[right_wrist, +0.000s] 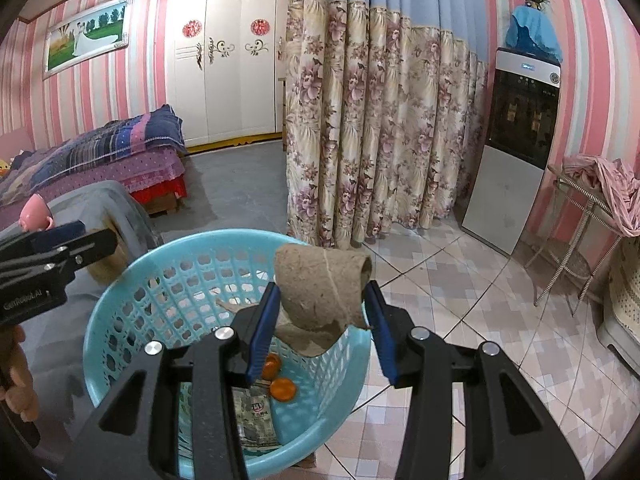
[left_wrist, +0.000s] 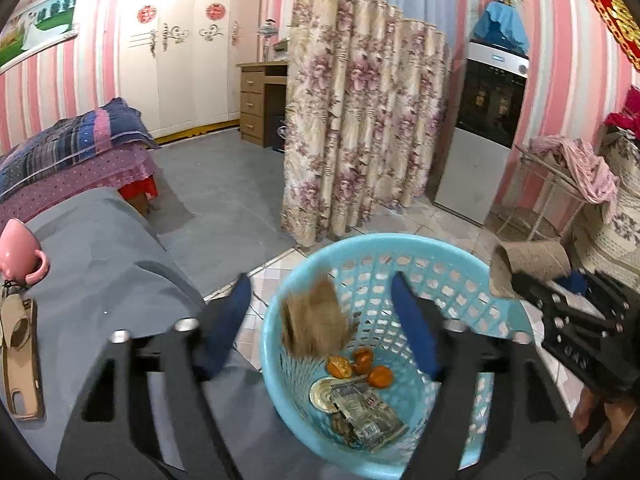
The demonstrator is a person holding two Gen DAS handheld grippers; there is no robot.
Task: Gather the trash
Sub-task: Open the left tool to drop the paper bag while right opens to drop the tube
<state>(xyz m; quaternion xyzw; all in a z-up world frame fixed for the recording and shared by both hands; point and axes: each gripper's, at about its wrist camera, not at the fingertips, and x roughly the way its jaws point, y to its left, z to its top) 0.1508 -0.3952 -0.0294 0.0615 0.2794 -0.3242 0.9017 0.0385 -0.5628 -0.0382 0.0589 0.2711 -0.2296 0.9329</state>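
Note:
A light blue plastic basket stands on the floor beside the grey-covered table; it also shows in the right wrist view. Inside lie orange peels, a round tin lid and crumpled wrappers. My left gripper is open above the basket, and a blurred brown cardboard roll is in the air between its fingers, falling. My right gripper is shut on a second cardboard roll, held over the basket's right rim; that roll also shows in the left wrist view.
A pink mug and a tan phone case lie on the grey table cloth. A floral curtain, a water dispenser, a wire rack with clothes and a bed stand around.

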